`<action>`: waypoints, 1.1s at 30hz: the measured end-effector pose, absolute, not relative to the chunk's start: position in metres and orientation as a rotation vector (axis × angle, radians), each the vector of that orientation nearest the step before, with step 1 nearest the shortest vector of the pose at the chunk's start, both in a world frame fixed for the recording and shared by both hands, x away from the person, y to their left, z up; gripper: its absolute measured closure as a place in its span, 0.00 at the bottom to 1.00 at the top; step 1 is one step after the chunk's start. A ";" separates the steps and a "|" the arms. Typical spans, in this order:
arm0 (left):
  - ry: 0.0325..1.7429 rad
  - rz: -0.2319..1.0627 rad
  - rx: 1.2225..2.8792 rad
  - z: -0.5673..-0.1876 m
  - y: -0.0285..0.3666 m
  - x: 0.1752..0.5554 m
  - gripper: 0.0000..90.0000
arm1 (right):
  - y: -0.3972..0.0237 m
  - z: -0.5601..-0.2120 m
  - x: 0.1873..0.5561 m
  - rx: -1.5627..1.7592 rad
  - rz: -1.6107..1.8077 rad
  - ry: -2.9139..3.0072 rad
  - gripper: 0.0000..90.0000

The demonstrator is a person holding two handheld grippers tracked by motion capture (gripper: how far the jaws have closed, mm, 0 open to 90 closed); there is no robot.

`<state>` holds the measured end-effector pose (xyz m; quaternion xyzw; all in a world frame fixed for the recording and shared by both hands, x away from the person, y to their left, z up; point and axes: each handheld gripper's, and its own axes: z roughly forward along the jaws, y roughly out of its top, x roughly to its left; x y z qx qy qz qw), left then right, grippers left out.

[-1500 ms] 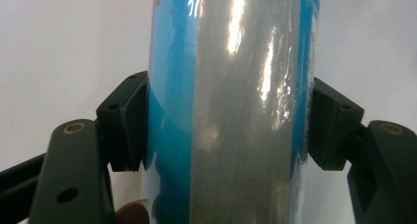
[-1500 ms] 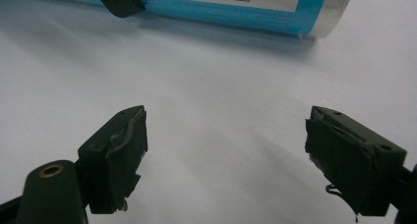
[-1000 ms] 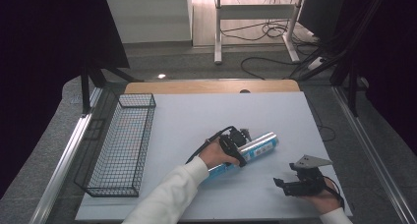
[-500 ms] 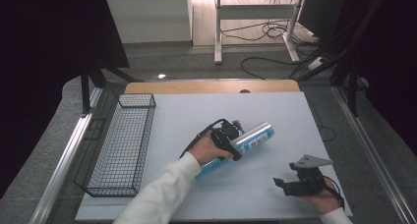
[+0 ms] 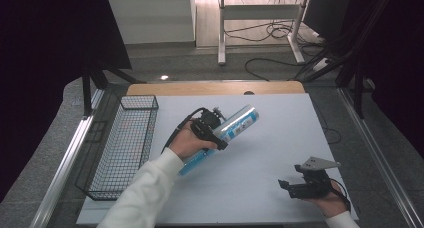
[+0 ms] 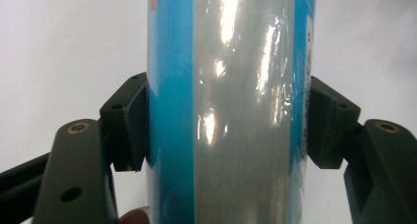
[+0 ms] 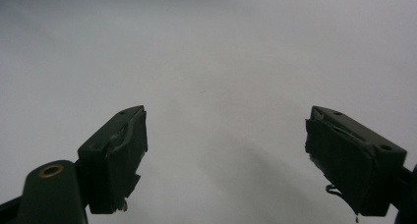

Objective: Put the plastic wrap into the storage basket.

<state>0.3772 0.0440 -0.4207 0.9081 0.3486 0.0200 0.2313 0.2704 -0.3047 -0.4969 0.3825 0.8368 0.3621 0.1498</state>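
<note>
While left claw point(image 5: 220, 130) is clamping blue tube point(image 5: 235, 128) mid-length above surface point(image 5: 280, 133), tube's long axis is slanting away from wire basket point(image 5: 120, 148) lying left; right claw point(image 5: 292, 187) is idling wide, farther off.

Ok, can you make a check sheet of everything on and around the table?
Surface: white table, wooden strip along the far edge.
Job's things: blue and silver tube, lifted at a tilt; wire basket at the left side, looks empty.
Clutter: nothing seen.
Grippers: left gripper shut on the tube, pads pressing both sides; right gripper open, nothing between the jaws, over the table near the right corner.
Cables: black cable trailing from the left gripper; more cables on the floor beyond.
Surroundings: a metal stand behind the table, dark at both sides.
</note>
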 end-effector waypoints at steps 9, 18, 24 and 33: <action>1.032 0.108 2.425 -0.404 0.084 0.373 0.35 | -0.304 -0.495 0.270 1.098 1.045 2.396 0.18; 1.098 0.143 2.389 -0.394 0.116 0.369 0.35 | -0.302 -0.495 0.270 1.093 1.043 2.399 0.18; 1.140 0.166 2.346 -0.386 0.143 0.366 0.35 | -0.302 -0.495 0.270 1.099 1.041 2.395 0.18; 1.210 0.203 2.299 -0.380 0.175 0.363 0.35 | -0.301 -0.494 0.270 1.093 1.036 2.396 0.18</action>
